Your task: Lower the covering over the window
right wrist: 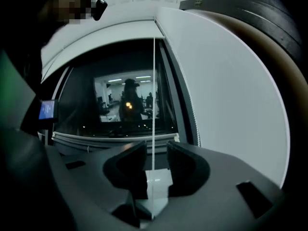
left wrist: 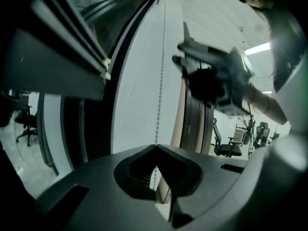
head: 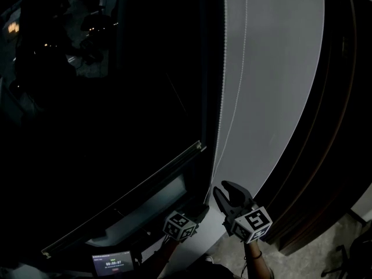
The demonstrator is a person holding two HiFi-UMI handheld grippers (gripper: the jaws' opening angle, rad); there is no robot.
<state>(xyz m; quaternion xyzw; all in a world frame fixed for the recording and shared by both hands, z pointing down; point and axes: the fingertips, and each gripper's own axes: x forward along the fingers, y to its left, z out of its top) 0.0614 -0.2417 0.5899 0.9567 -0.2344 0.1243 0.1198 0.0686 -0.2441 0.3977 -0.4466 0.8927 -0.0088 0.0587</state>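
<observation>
The window (head: pixel 104 97) is dark, and the blind's bottom rail (head: pixel 133 193) crosses it low down. A white bead chain (head: pixel 235 97) hangs along the pale wall strip (head: pixel 279 86) beside the frame. In the left gripper view my left gripper (left wrist: pixel 155 147) is shut on the bead chain (left wrist: pixel 159 95), which runs up from the closed tips. In the head view only its marker cube (head: pixel 180 225) shows. My right gripper (right wrist: pixel 156 153) stands open with the chain (right wrist: pixel 154 90) running between the jaws, untouched. It sits just right of the left one (head: pixel 225 189).
A small lit timer screen (head: pixel 110 263) sits below the window sill. Dark wood panelling (head: pixel 331 156) stands to the right of the pale strip. Office chairs (left wrist: pixel 231 143) stand in the room behind. The glass reflects a person (right wrist: pixel 130 100).
</observation>
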